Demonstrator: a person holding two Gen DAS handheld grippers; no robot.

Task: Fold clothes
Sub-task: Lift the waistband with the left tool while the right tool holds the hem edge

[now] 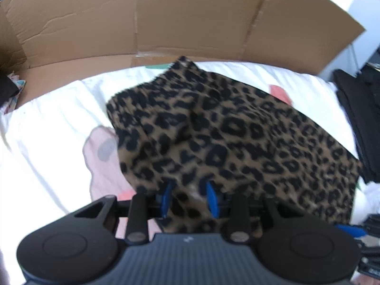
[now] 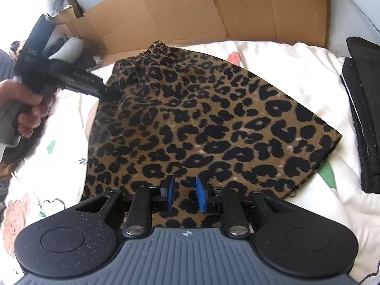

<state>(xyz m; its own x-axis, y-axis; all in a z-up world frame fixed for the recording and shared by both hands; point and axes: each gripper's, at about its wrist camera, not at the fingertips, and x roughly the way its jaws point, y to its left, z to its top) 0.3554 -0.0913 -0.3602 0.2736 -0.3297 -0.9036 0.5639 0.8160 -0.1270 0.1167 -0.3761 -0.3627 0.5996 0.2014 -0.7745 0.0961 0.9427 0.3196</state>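
Note:
A leopard-print knit garment point(image 2: 201, 123) lies spread on a white bed sheet point(image 2: 273, 64). In the right wrist view my right gripper point(image 2: 185, 193) sits at the garment's near edge, its blue fingers point(image 2: 169, 192) close together with cloth between them. My left gripper point(image 1: 189, 198) is shut on a bunch of the same garment point(image 1: 237, 137), which rises toward it in folds. From the right wrist view a hand point(image 2: 30, 109) holds the left gripper point(image 2: 108, 93), whose tip bites the garment's left edge. This view is blurred.
A flattened cardboard sheet point(image 1: 190, 19) stands behind the bed. Dark folded clothing point(image 2: 363, 109) lies at the right edge of the bed. The sheet carries pink and green printed patches point(image 1: 102, 147). More clutter sits at the far left point(image 1: 11, 87).

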